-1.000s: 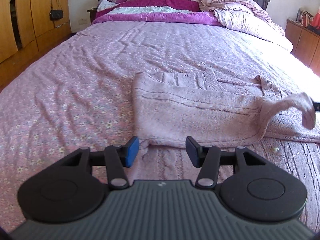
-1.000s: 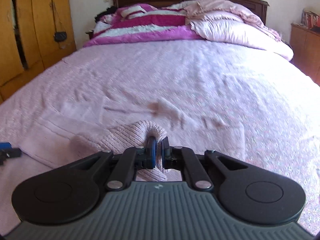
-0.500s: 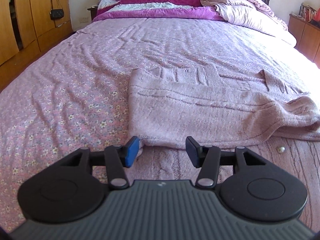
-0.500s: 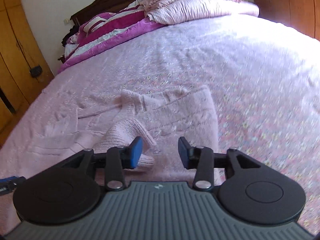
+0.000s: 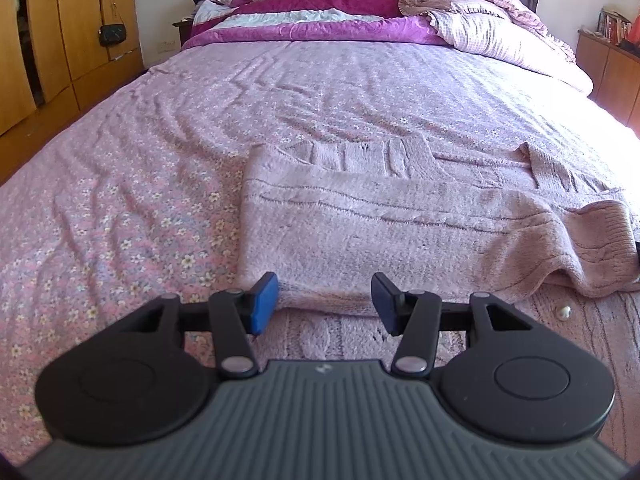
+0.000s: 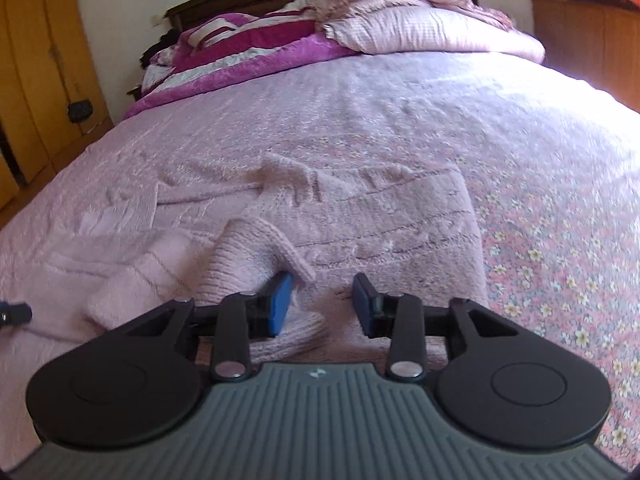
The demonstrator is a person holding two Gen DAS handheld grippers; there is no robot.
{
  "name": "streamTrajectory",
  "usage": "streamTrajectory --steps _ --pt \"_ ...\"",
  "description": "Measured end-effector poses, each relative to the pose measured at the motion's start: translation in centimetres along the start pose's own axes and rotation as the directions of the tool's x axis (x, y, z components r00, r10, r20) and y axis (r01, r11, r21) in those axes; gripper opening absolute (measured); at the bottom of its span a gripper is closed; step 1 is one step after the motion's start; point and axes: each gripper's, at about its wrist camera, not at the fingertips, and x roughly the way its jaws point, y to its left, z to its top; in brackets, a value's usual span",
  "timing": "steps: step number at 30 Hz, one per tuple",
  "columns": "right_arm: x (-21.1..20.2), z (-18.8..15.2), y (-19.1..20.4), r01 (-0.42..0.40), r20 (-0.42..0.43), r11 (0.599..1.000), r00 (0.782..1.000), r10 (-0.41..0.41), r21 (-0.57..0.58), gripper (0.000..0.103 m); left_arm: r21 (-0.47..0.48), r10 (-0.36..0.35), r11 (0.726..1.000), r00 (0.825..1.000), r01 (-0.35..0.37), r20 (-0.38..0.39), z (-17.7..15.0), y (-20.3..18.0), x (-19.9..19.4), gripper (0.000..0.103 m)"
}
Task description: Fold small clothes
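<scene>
Right gripper [image 6: 322, 304] now wide, sleeve [image 6: 256, 252] released.

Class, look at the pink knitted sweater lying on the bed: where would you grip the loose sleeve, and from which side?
Probably the ribbed cuff of the sweater. It lies raised, folded over the body, right by the open right gripper, so that gripper could close on it from the near edge. The left gripper is also open.

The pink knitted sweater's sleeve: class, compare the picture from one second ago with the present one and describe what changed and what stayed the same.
The right gripper, a second ago shut on the sleeve and holding it up, has opened and let go; the sleeve now lies folded across the sweater. The left gripper stayed open at the sweater's near edge, and the body stayed flat on the bedspread.
</scene>
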Motion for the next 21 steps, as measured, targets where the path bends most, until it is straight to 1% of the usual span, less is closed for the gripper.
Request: streamTrajectory --steps 1,4,5,6,7,9,11,15,18,19,21 --pt "0.0 -0.1 0.1 -0.016 -0.004 1.000 1.000 0.016 -0.015 0.030 0.005 0.003 1.000 1.000 -0.003 -0.001 -0.1 -0.1 0.1 0.053" --pt "-0.1 -0.1 0.5 -0.058 -0.014 0.997 0.998 0.057 -0.052 0.017 0.024 0.014 1.000 1.000 -0.014 0.005 -0.4 -0.4 0.3 0.054" --pt "-0.1 0.0 0.7 -0.068 -0.017 0.996 0.998 0.067 -0.061 0.014 0.030 0.018 0.999 1.000 -0.018 0.007 -0.4 -0.5 0.3 0.054" --pt "-0.2 0.0 0.8 -0.074 -0.017 0.995 0.997 0.073 -0.067 0.008 0.035 0.021 0.999 1.000 -0.021 0.008 -0.5 -0.6 0.3 0.054" --pt "-0.3 0.0 0.8 -0.077 -0.015 0.994 0.997 0.076 -0.074 0.006 0.037 0.023 0.999 1.000 -0.023 0.008 -0.5 -0.6 0.3 0.054" --pt "-0.9 0.0 1.0 -0.051 0.021 0.995 0.998 0.053 -0.089 0.005 0.037 0.021 0.999 1.000 -0.022 0.008 -0.5 -0.6 0.4 0.054" --pt "-1.9 0.3 1.3 0.005 0.076 0.993 0.997 0.004 -0.115 0.005 0.032 0.018 0.999 1.000 -0.018 0.007 -0.5 -0.5 0.4 0.054" --pt "-3.6 1.5 1.4 0.117 0.165 0.981 0.982 -0.090 -0.158 0.004 0.027 0.017 0.999 1.000 -0.017 0.007 -0.5 -0.5 0.5 0.054" --pt "-3.9 2.0 1.1 0.201 0.197 0.962 0.967 -0.164 -0.183 0.004 0.028 0.019 0.999 1.000 -0.019 0.007 -0.5 -0.5 0.5 0.055" --pt "-3.8 2.2 0.8 0.216 0.194 0.960 0.964 -0.181 -0.180 0.005 0.029 0.018 0.999 1.000 -0.019 0.007 -0.5 -0.5 0.5 0.055" --pt "-3.5 2.3 0.1 0.213 0.162 0.966 0.968 -0.189 -0.146 0.005 0.035 0.019 0.999 1.000 -0.019 0.008 -0.6 -0.6 0.6 0.055"
